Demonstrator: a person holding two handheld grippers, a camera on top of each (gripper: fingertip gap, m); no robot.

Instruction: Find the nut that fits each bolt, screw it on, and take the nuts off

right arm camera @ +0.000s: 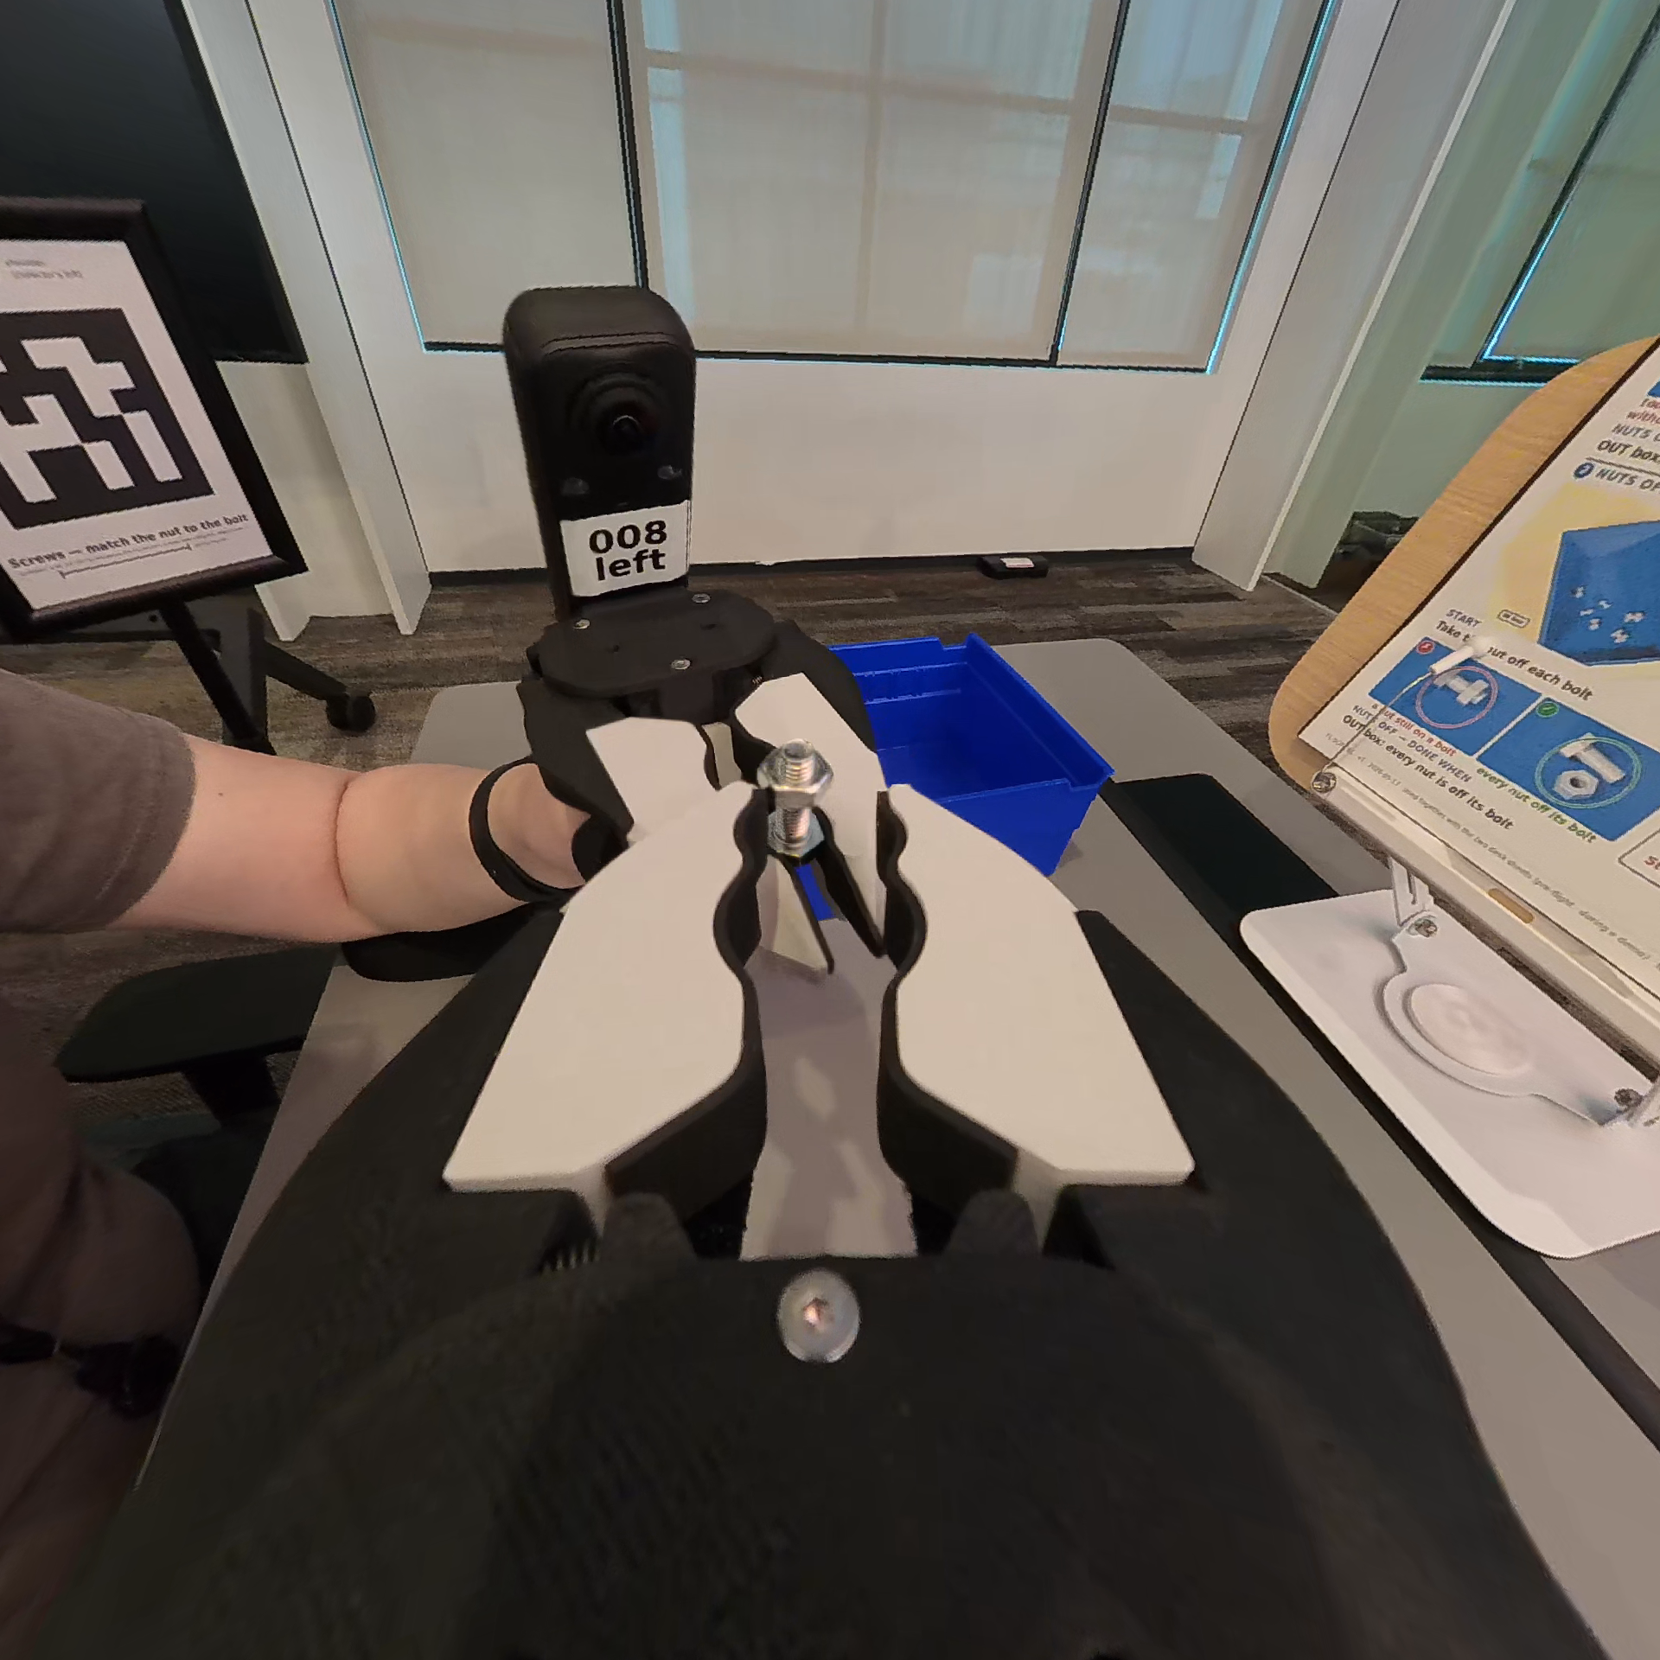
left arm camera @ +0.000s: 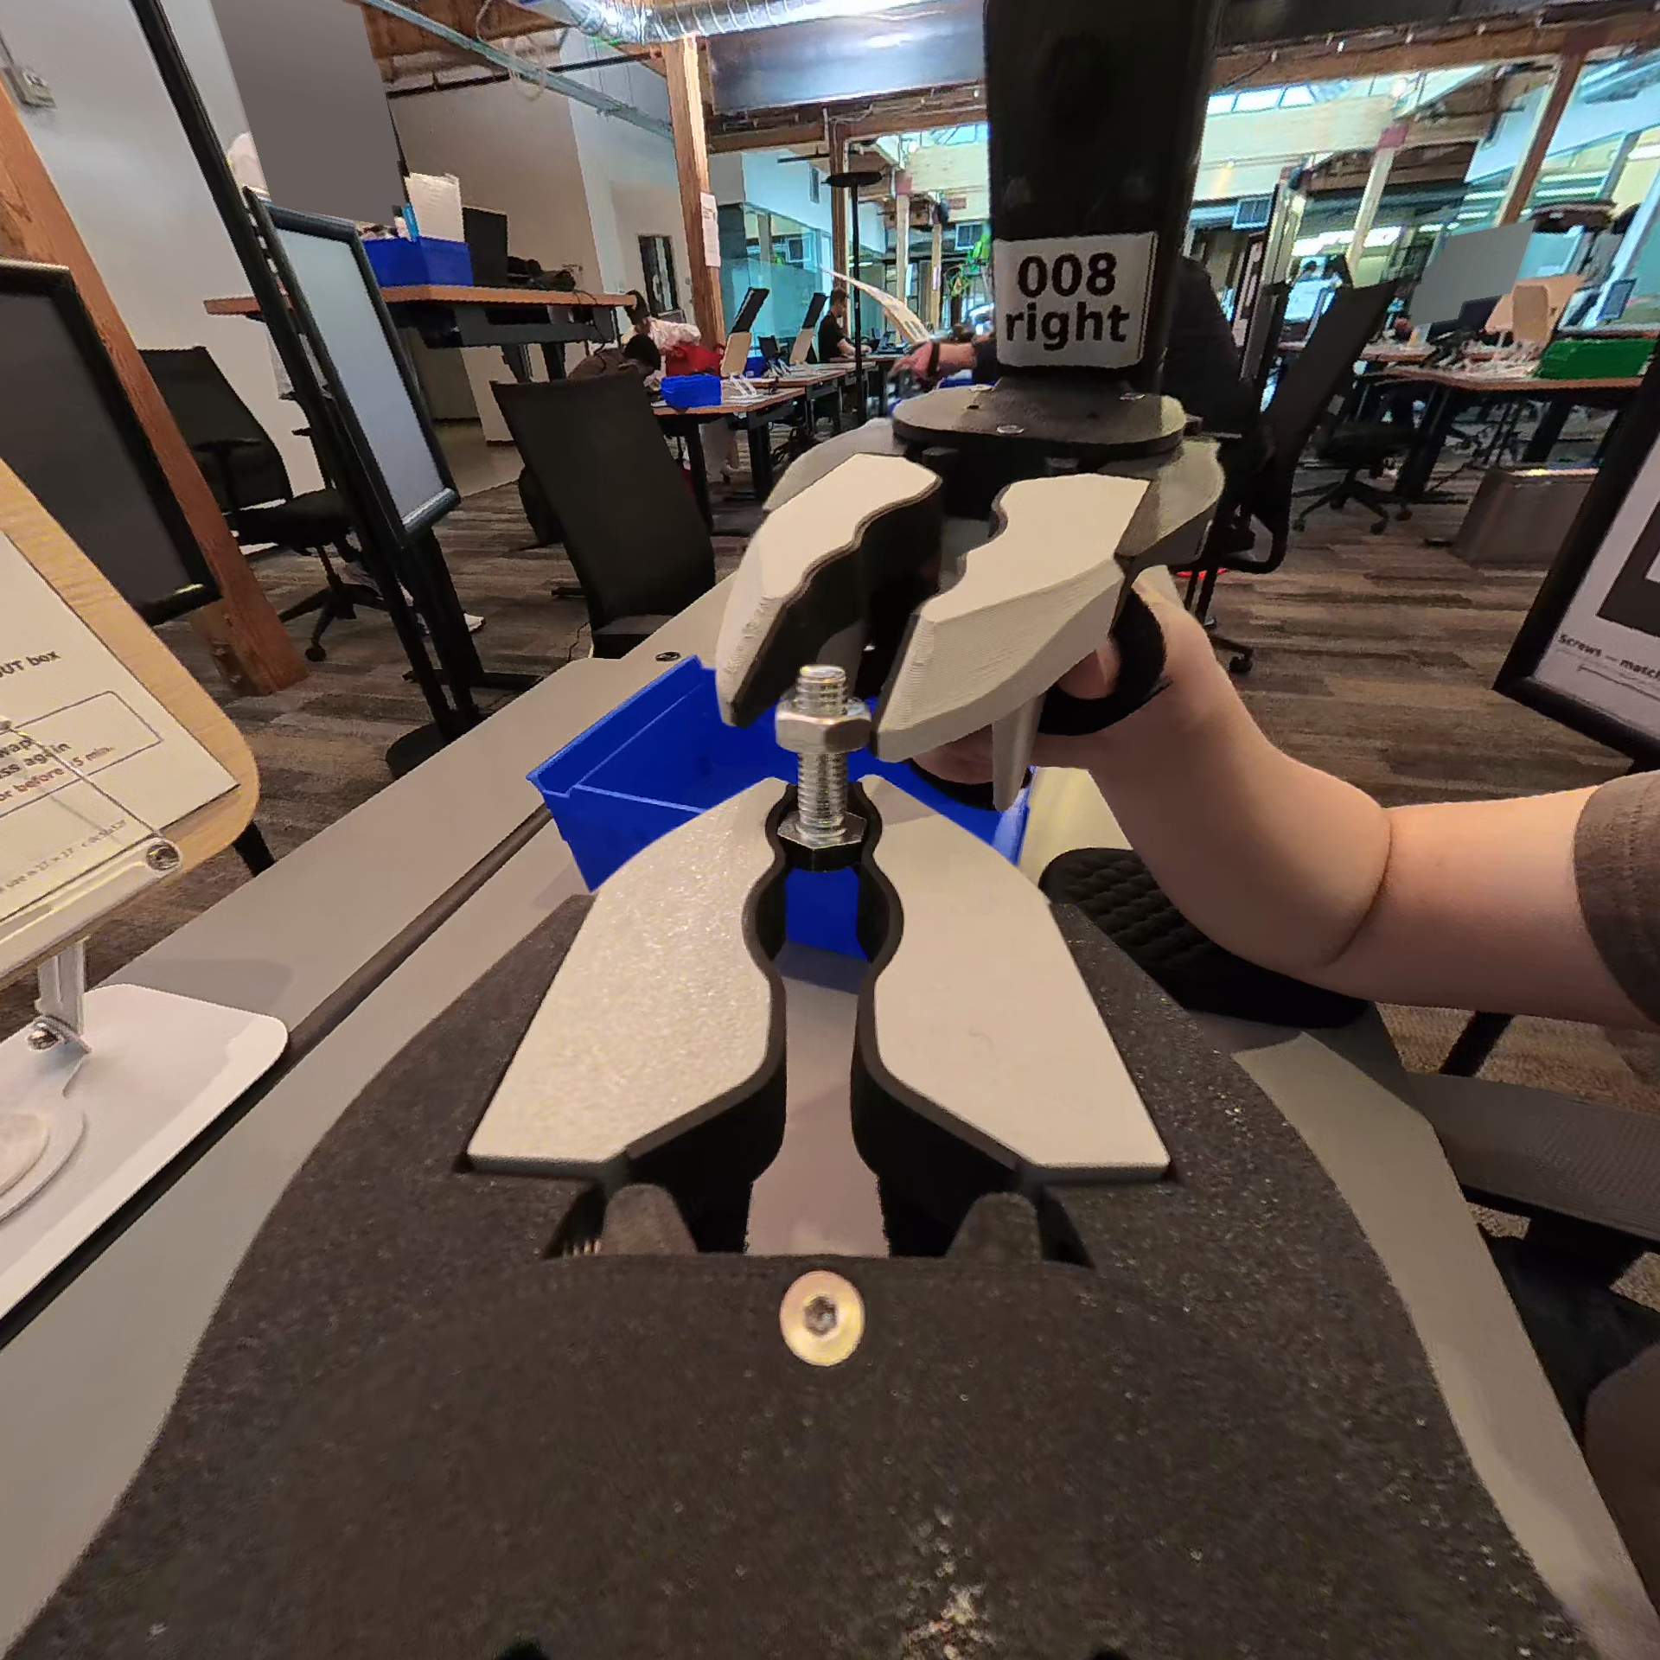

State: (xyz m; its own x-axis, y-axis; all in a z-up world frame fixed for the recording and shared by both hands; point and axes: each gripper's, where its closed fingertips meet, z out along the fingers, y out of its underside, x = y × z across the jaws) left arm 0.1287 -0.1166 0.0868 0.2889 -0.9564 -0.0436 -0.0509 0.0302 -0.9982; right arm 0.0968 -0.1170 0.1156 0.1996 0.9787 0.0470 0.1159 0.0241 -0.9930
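Observation:
A silver bolt (left arm camera: 821, 790) stands upright with its hex head at the bottom. My left gripper (left arm camera: 822, 835) is shut on that head and holds the bolt above the table. A silver nut (left arm camera: 823, 728) sits near the top of the thread, with a few turns of thread above it. My right gripper (left arm camera: 808, 719) comes down from above with a finger on each side of the nut. In the right wrist view the right gripper (right arm camera: 817, 799) stands wider than the nut (right arm camera: 795, 777), with a gap on its right. The left gripper (right arm camera: 795, 849) shows beyond, holding the bolt (right arm camera: 789, 822).
A blue bin (left arm camera: 647, 790) (right arm camera: 970, 746) sits on the grey table (left arm camera: 359, 907) just behind the bolt. An instruction board on a white stand (right arm camera: 1482, 719) (left arm camera: 90, 763) is at one side. A framed sign (right arm camera: 108, 431) stands beyond the table. A black mat (right arm camera: 1213, 844) lies by the bin. The grippers are tip to tip, or close to it.

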